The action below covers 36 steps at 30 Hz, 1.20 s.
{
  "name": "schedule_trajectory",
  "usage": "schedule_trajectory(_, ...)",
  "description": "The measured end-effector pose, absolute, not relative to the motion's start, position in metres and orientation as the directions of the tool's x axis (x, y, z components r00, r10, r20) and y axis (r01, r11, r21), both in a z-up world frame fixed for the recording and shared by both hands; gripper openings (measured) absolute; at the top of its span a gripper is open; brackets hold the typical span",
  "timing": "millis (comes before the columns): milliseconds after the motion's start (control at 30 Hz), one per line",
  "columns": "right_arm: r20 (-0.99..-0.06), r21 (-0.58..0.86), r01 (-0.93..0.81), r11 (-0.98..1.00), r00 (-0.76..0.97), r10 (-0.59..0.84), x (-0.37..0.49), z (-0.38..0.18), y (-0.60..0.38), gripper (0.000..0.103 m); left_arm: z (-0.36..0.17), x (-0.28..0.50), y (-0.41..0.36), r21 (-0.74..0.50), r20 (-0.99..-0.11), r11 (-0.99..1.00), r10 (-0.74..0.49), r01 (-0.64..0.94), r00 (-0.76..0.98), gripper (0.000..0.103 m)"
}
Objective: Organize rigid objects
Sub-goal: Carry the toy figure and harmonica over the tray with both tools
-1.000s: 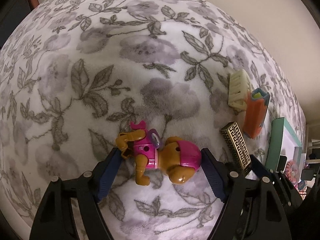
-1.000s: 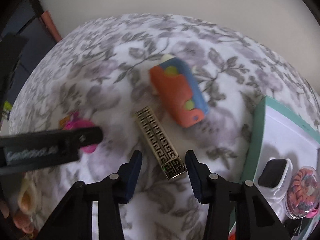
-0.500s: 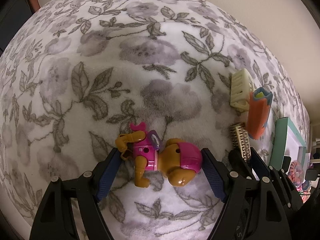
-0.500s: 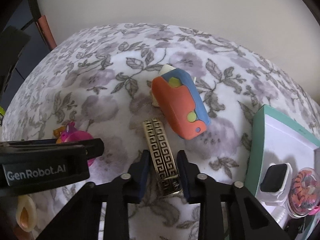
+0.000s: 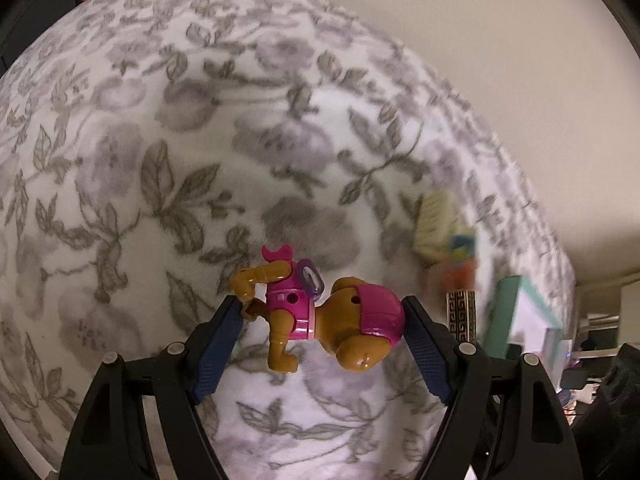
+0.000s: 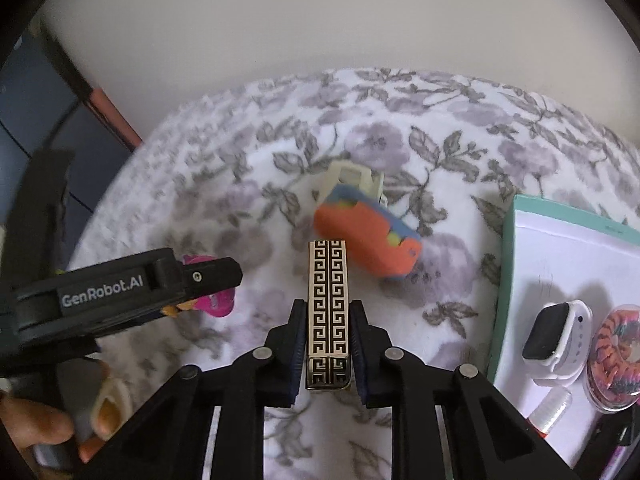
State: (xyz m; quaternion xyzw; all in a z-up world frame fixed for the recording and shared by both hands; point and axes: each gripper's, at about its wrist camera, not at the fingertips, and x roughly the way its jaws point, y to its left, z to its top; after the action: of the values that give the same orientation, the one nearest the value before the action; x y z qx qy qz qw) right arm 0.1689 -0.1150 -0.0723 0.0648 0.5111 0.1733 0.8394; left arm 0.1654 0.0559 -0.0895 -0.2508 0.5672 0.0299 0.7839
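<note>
My left gripper (image 5: 320, 316) is shut on a brown toy dog in pink clothes (image 5: 320, 312), with its pads against the dog's paw and head, lifted off the floral blanket (image 5: 200, 140). My right gripper (image 6: 326, 320) is shut on a gold bar with a black key pattern (image 6: 327, 308) and holds it above the blanket. The bar also shows in the left wrist view (image 5: 460, 314). The left gripper's body (image 6: 120, 292) crosses the right wrist view, with the pink of the dog (image 6: 212, 298) behind it.
An orange and blue block toy (image 6: 368, 236) lies on a cream comb-like piece (image 6: 352, 176) on the blanket. At the right a teal-edged white box (image 6: 508, 264) holds a white smartwatch (image 6: 556, 338), a coiled hair tie in a clear case (image 6: 616, 364) and a small bottle (image 6: 548, 412).
My right gripper closed on the gold bar and lifted it off the blanket. My left gripper has risen with the toy dog; the background has shifted and blurred.
</note>
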Motion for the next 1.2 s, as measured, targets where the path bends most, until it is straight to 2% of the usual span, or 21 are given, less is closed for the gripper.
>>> schedule_trajectory(200,-0.794,0.335,-0.200,0.921,0.466,0.390,0.165,-0.043,-0.138,0.022,-0.059,0.163,0.050,-0.380,-0.874,0.878,-0.238,-0.290,0.423,0.081)
schedule_trajectory(433,-0.748,0.341,-0.145,0.929,0.557,0.361,0.159,0.000,-0.174,0.022,-0.023,0.162,0.035,-0.441,-0.821,0.871,-0.294,-0.217,0.489,0.081)
schedule_trajectory(800,-0.713,0.213,0.056,0.975,0.691,0.116,0.134,0.047,-0.249,0.022,0.018,0.164,-0.041,-0.433,-0.772,0.901,-0.367,-0.007,0.519,0.081)
schedule_trajectory(967,-0.712,0.208,0.152,0.966,0.700,0.043,0.126,0.051,-0.291,0.022,0.015,0.163,-0.088,-0.419,-0.778,0.903,-0.411,0.094,0.475,0.081)
schedule_trajectory(1067,-0.730,0.168,0.230,0.959,0.682,-0.036,0.119,0.048,-0.317,0.022,0.012,0.161,-0.120,-0.392,-0.790,0.905,-0.423,0.165,0.444,0.081)
schedule_trajectory(1200,-0.758,0.172,0.301,0.938,0.649,-0.069,0.116,0.037,-0.348,0.022,0.000,0.157,-0.158,-0.357,-0.817,0.901,-0.428,0.245,0.385,0.081)
